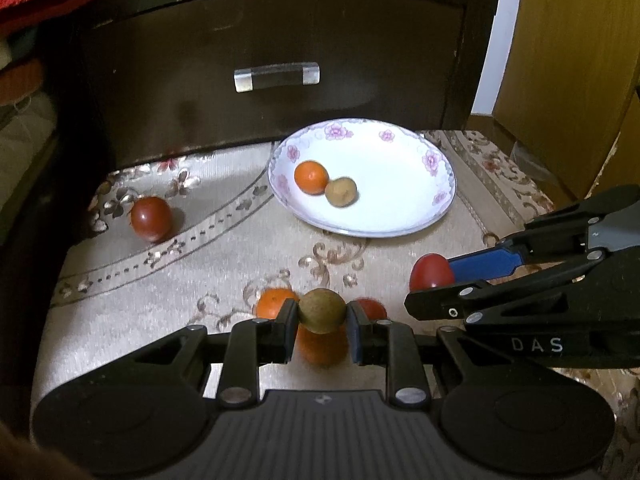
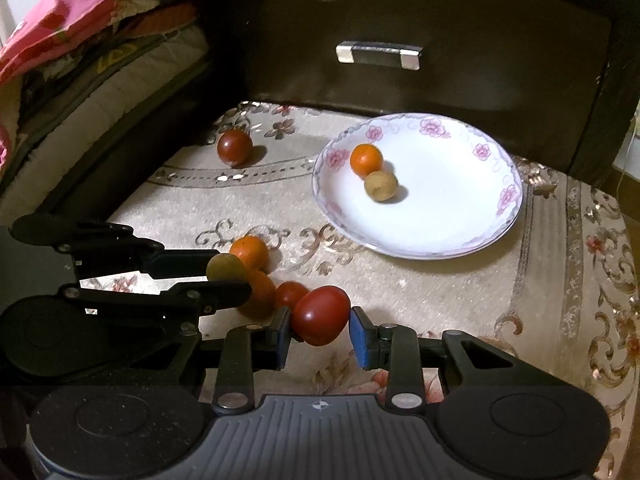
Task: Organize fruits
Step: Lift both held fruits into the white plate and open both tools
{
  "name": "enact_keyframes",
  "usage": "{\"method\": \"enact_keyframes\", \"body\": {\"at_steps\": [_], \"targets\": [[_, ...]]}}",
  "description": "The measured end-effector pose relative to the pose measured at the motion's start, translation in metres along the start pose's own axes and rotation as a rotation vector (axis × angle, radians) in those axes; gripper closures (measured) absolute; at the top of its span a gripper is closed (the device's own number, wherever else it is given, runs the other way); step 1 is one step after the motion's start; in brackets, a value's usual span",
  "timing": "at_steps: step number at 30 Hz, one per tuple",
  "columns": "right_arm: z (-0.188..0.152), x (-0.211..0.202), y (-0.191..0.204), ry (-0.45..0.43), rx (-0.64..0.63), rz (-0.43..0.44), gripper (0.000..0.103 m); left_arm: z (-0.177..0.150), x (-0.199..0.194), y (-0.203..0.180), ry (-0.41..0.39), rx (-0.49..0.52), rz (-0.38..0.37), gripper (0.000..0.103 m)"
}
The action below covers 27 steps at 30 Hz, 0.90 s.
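My left gripper is shut on a brown-green round fruit, also in the right wrist view. My right gripper holds a red tomato, its jaws closed against it; it shows in the left wrist view. A white floral plate holds an orange and a brown fruit. Two oranges and a small tomato lie on the cloth under the grippers. Another tomato lies far left.
A dark wooden drawer front with a clear handle stands right behind the plate. Folded bedding is stacked at the left. A yellow cabinet stands at the right. The patterned cloth covers the surface.
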State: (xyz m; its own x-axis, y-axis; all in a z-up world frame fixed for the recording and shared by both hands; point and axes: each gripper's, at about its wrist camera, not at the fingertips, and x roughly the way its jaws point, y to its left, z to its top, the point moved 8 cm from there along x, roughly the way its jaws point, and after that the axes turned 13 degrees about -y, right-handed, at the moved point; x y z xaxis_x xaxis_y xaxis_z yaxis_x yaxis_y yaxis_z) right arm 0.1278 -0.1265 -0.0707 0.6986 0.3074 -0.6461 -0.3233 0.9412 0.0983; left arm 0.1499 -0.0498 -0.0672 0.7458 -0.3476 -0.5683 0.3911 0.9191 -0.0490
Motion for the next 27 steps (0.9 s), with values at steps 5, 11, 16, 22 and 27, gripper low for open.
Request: {"method": "enact_keyframes", "body": {"at_steps": [5,11,16,22,27], "targets": [[0.010,0.000,-0.008,-0.020,0.011,-0.019,0.074,0.013,0.008,-0.002,-0.015,0.006,0.009,0.072],[0.020,0.001,-0.024,-0.046,0.030,-0.053,0.074,0.029,0.023,-0.007,-0.038,0.008,0.013,0.073],[0.032,0.006,-0.040,-0.070,0.050,-0.081,0.074,0.042,0.036,-0.007,-0.059,-0.001,0.010,0.073],[0.041,0.014,-0.053,-0.084,0.053,-0.102,0.074,0.046,0.050,-0.002,-0.058,-0.023,0.014,0.073],[0.044,0.022,-0.056,-0.090,0.039,-0.105,0.074,0.046,0.054,0.000,-0.057,-0.027,0.016,0.073]]}}
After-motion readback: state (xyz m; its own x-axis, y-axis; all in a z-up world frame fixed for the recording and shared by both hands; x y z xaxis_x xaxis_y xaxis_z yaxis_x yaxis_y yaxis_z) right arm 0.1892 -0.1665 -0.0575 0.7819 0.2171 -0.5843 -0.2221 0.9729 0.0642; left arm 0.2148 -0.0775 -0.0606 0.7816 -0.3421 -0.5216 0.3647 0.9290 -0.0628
